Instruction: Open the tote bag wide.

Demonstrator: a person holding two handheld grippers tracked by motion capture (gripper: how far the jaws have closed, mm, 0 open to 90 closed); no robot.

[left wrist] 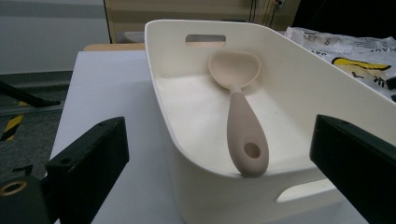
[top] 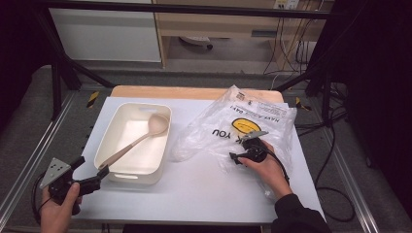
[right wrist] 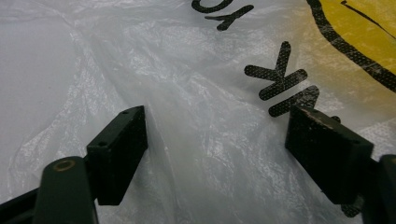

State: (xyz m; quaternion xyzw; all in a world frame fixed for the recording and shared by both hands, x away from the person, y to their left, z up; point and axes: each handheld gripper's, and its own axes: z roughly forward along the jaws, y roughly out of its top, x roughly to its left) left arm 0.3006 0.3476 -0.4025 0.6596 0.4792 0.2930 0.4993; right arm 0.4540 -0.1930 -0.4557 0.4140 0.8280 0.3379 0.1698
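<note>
Both grippers matte black. Left gripper (top: pixel 92 180): grey three-cornered plate on top, black cable trailing behind, brass-ringed pivot hole, fingers (left wrist: pixel 88 161) blocky with small screw holes. Right gripper (top: pixel 236 156): same flat black fingers (right wrist: pixel 119 149), one scuffed along its edge. Dark sleeve (top: pixel 299 216) on right arm.

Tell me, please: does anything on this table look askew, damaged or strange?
Nothing looks damaged or spilled. The spoon lies slanted in the white bin, its handle propped on the near rim. The plastic bag is crumpled, with its print upside down in the high view.
</note>
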